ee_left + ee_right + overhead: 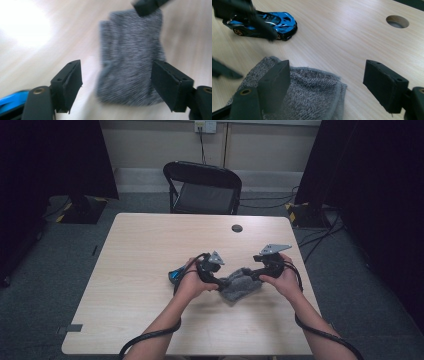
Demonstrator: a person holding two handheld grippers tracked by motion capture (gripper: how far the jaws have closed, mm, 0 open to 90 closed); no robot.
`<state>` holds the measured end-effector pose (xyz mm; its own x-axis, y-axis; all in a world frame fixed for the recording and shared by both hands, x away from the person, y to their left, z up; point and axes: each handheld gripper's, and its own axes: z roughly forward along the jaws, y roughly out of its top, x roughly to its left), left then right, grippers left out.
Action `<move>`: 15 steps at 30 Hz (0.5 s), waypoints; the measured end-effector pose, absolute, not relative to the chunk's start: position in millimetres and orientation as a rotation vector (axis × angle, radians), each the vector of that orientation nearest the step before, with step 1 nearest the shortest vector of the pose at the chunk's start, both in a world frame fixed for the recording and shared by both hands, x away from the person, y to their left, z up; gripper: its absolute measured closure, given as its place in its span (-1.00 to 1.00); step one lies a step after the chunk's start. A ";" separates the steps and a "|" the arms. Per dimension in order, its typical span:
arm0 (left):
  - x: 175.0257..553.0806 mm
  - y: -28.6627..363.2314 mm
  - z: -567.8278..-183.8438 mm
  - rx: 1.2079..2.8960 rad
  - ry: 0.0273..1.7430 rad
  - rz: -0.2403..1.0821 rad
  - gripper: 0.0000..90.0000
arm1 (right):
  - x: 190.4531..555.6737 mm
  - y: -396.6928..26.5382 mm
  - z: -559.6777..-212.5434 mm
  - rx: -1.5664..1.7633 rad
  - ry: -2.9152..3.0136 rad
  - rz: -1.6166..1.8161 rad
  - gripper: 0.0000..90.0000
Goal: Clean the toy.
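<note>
Grey towel (241, 283) folded, centre of table (150, 250), between both hands. Left gripper (117, 82) spread, towel unpinched; right gripper (327, 82) spread over its edge. Judgement: grip opposite edges squarely before lifting.

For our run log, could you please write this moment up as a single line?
grey towel: folded on table | left hand-held gripper: open over it | right hand-held gripper: open | blue toy car: beside towel
</note>
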<state>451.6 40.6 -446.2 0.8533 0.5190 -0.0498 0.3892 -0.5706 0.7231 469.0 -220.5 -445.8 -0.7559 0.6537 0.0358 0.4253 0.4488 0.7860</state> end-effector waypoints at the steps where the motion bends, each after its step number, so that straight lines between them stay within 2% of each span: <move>1: 452.5 45.4 -443.9 2.246 0.661 0.223 -0.48 | 468.4 -219.2 -447.5 0.928 2.433 1.203 -0.52; 6: 458.6 82.0 -436.5 2.251 0.734 0.276 -0.53 | 466.0 -214.6 -453.5 0.924 2.447 1.216 -0.52; 15: 470.8 130.8 -455.8 2.288 0.852 0.303 -0.54 | 464.7 -207.8 -464.9 0.921 2.468 1.226 -0.51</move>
